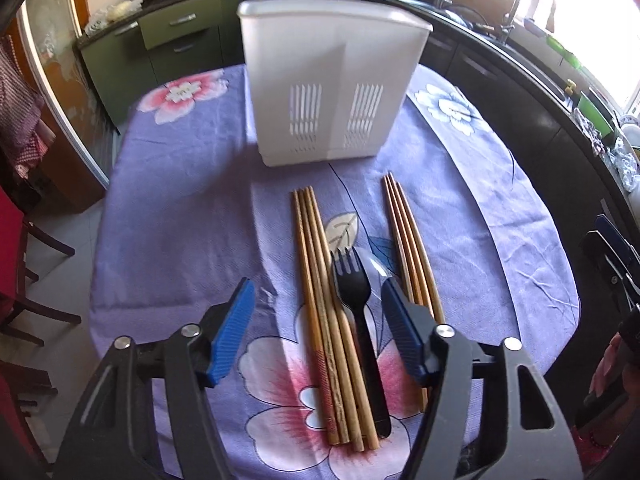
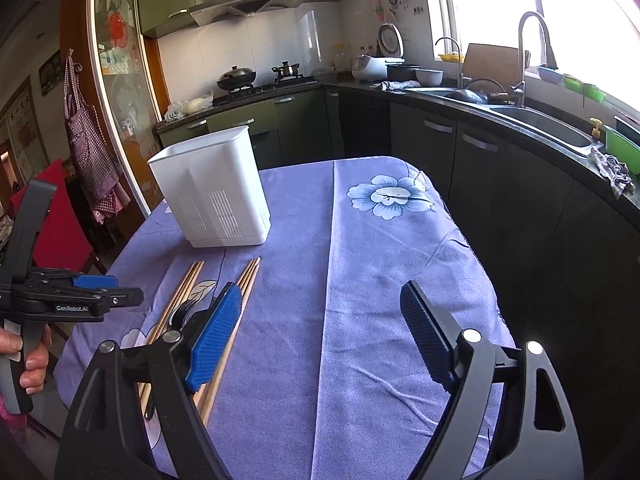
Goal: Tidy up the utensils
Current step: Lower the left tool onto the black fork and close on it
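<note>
Hovering with both jaws spread and empty, we held the left gripper (image 1: 318,316) over the chopsticks (image 1: 320,300) and black fork (image 1: 356,300) before the white holder (image 1: 328,80), the right gripper (image 2: 324,328) beside them, so next came pinching a bundle.

Left tool (image 1: 318,300) and right tool (image 2: 320,312) both tilted downward, jaws apart, nothing gripped.

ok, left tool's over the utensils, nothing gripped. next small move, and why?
Probably lower the left tool onto the four-chopstick bundle and close. Its jaws stand apart over that bundle and the black fork, pressing on nothing, and every utensil lies flat in front of the white holder. The right tool hangs open above bare cloth.
</note>
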